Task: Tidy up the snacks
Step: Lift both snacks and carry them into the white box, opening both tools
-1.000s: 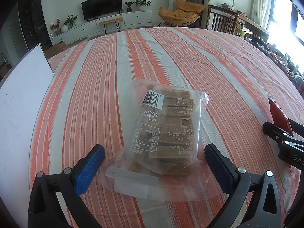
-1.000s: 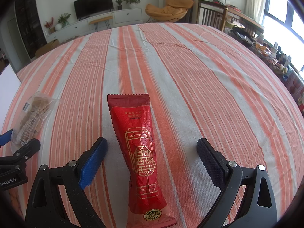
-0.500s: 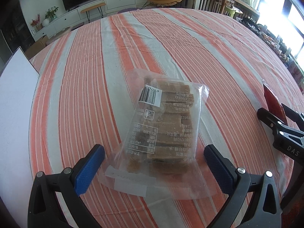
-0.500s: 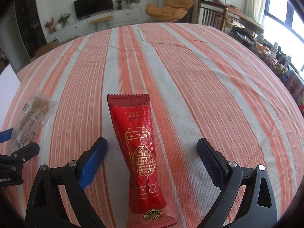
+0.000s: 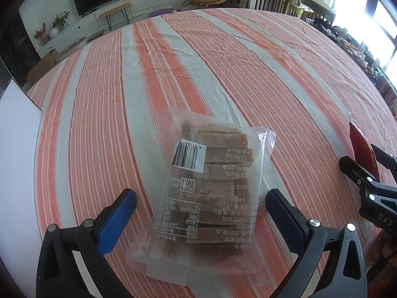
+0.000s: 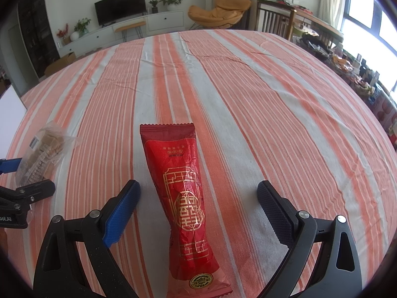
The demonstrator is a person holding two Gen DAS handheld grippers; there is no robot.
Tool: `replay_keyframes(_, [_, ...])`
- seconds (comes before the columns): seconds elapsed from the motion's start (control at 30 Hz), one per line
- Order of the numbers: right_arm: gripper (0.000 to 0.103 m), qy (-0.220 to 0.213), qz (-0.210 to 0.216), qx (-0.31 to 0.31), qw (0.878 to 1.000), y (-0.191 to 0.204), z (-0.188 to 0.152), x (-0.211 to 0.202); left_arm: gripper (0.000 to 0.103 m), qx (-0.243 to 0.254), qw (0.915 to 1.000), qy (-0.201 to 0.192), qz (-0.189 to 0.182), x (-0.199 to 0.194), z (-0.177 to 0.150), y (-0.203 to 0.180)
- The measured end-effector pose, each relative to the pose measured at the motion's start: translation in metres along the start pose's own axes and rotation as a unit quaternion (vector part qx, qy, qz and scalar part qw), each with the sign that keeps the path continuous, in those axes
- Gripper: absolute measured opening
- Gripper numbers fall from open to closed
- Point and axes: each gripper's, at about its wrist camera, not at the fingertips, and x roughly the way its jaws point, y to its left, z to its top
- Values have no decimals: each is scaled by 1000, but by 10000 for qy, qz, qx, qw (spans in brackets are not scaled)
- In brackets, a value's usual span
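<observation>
Looking at the striped tablecloth (image 5: 223,57) as the landmark: both snacks lie flat on it near the front edge. The clear bag of brown bars (image 5: 211,191) sits toward the left side of the cloth, label side up, and the left gripper (image 5: 201,208) hangs over it with its jaws spread wide, one on each side of the bag and touching nothing. The red packet (image 6: 184,191) lies lengthwise a bit further right on the cloth, and the right gripper (image 6: 198,206) straddles it the same way, released and empty.

Handling-wise, my guess is both are light. The clear bag looks loose and crinkly with stiff bars inside that could snap, so I'd pinch across the middle of the stack, not the floppy sealed flap at the near end. The red packet looks like slick foil, narrower around the middle, so squeezing there should stop it sliding. Can't really tell how full it is from this angle. A white board (image 5: 17,154) lies off the cloth's left edge.
</observation>
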Motion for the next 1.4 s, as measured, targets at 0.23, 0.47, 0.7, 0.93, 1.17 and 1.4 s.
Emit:
replay_keyframes(0.23, [10, 985, 735, 6, 9924, -28, 24, -5, 53, -615, 9971, -240, -381, -25, -19, 18])
replay_keyframes(0.47, [13, 1044, 2062, 854, 9692, -46, 26, -61, 50, -1491, 9690, -769, -1814, -117, -80, 29])
replay_keyframes(0.7, [13, 631, 3864, 85, 9201, 79, 55, -173, 50, -1910, 9434, -1882, -1953, -260, -133, 97])
replay_keyframes(0.93, [13, 997, 4976, -1121, 8543, 253, 31, -228, 50, -2876, 9341, -2105, 205, -312, -204, 216])
replay_keyframes(1.17, [62, 1324, 4708, -1973, 8497, 353, -32, -182, 74, -3179, 9158, -1597, 1863, -270, -266, 254])
replay_keyframes(1.4, [72, 728, 3872, -2256, 8910, 326, -48, -175, 102, -2666, 9106, -1882, 2534, -260, -253, 221])
